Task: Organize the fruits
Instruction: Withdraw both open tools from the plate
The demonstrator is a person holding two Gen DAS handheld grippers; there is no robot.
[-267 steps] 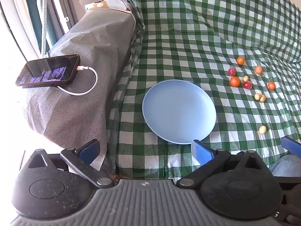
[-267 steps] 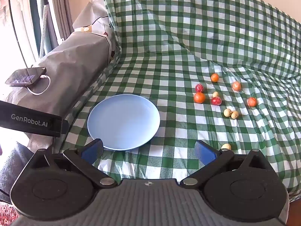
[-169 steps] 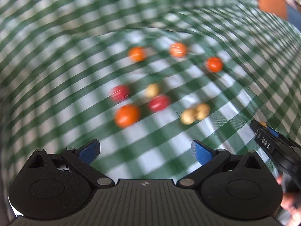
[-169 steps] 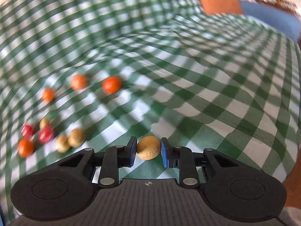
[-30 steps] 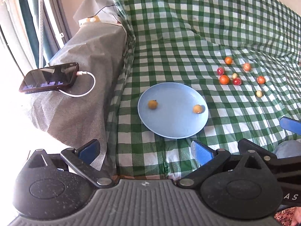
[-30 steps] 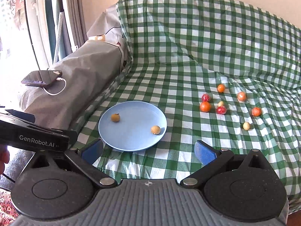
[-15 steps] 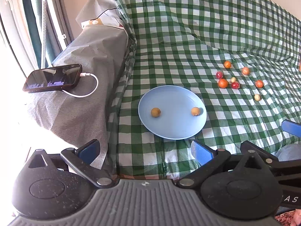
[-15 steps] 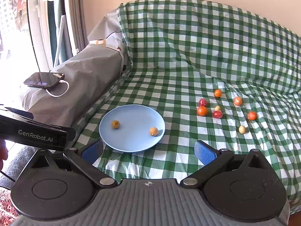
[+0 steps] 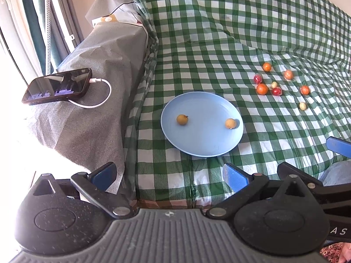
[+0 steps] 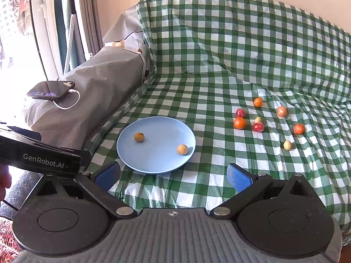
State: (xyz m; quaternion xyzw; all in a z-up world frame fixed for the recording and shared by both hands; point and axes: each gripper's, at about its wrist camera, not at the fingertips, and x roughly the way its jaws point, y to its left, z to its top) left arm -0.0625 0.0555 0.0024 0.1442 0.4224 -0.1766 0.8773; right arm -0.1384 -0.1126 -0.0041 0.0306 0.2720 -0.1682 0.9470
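A light blue plate [image 9: 204,144] [image 10: 153,162] lies on the green checked cloth and holds two tan fruits, one at left [image 9: 182,119] [image 10: 139,136] and one at right [image 9: 230,123] [image 10: 182,149]. Several orange, red and pale fruits lie on the cloth to the right, among them an orange one [image 9: 262,89] [image 10: 239,123] and a pale one [image 9: 302,105] [image 10: 287,145]. My left gripper [image 9: 169,174] and right gripper [image 10: 173,175] are both open and empty, held back from the plate's near edge.
A phone [image 9: 57,85] [image 10: 51,89] on a white cable rests on the grey covered armrest [image 9: 98,65] at left. The checked backrest [image 10: 241,32] rises behind the fruits. The couch front edge runs just below the plate.
Both grippers have drawn back and up slightly over the last second. The two fruits stay on the plate. Both grippers stay open.
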